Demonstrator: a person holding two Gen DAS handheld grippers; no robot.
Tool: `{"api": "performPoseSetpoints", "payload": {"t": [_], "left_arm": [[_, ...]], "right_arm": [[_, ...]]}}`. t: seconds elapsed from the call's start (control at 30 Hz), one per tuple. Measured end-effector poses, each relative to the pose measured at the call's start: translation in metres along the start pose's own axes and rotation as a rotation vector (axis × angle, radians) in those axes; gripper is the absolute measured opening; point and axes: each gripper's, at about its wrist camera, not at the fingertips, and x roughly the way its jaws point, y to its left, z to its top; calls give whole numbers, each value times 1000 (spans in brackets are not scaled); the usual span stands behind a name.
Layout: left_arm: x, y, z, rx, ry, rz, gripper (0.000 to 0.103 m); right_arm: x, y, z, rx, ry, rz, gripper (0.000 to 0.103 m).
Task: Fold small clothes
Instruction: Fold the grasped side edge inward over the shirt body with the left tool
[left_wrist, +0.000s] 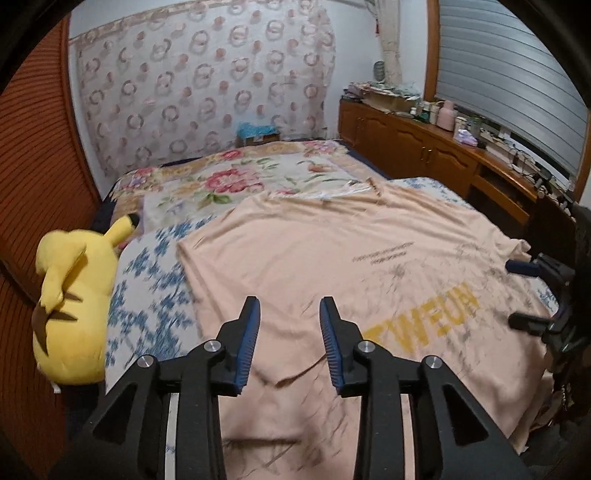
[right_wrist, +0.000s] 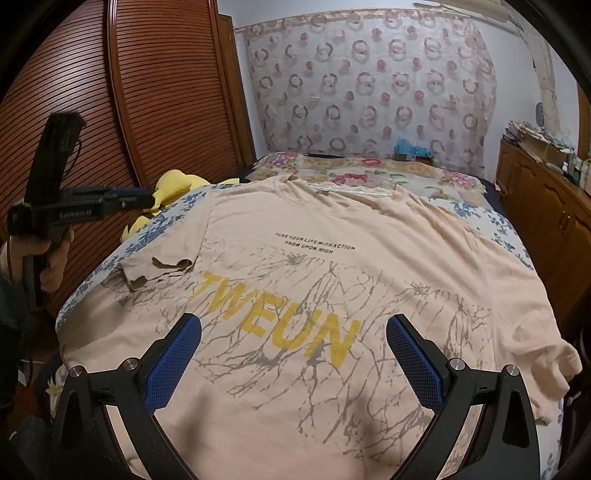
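A peach T-shirt (right_wrist: 332, 258) with yellow "TWEUN" lettering and a grey branch print lies spread flat on the bed; it also shows in the left wrist view (left_wrist: 332, 251). Its left sleeve (right_wrist: 159, 267) is folded in onto the body. My left gripper (left_wrist: 290, 306) is open and empty above the shirt's left part; it also shows in the right wrist view (right_wrist: 125, 199), held up at the bed's left side. My right gripper (right_wrist: 293, 325) is wide open and empty over the shirt's near part; it also shows at the right edge of the left wrist view (left_wrist: 524, 291).
A yellow plush toy (left_wrist: 70, 302) lies at the bed's left edge by the slatted wooden wardrobe (right_wrist: 92, 92). A floral quilt (left_wrist: 236, 177) covers the far bed. A wooden cabinet (left_wrist: 424, 147) with clutter runs along the right. A clear plastic bag (right_wrist: 354, 190) lies by the collar.
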Motion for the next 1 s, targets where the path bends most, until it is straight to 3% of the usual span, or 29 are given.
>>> {"api": "performPoseSetpoints", "payload": {"t": [0.3, 0.73, 0.83, 1.0], "left_arm": [[14, 45, -45, -82, 73, 88, 35], [37, 70, -73, -138, 134, 108, 35], [37, 71, -74, -133, 123, 128, 45], [38, 77, -75, -160, 120, 129, 52]], "right_arm": [[22, 23, 21, -85, 17, 54, 89], [73, 60, 54, -214, 90, 175, 77], [84, 63, 59, -244, 120, 212, 74], [111, 69, 69, -272, 172, 252, 69]]}}
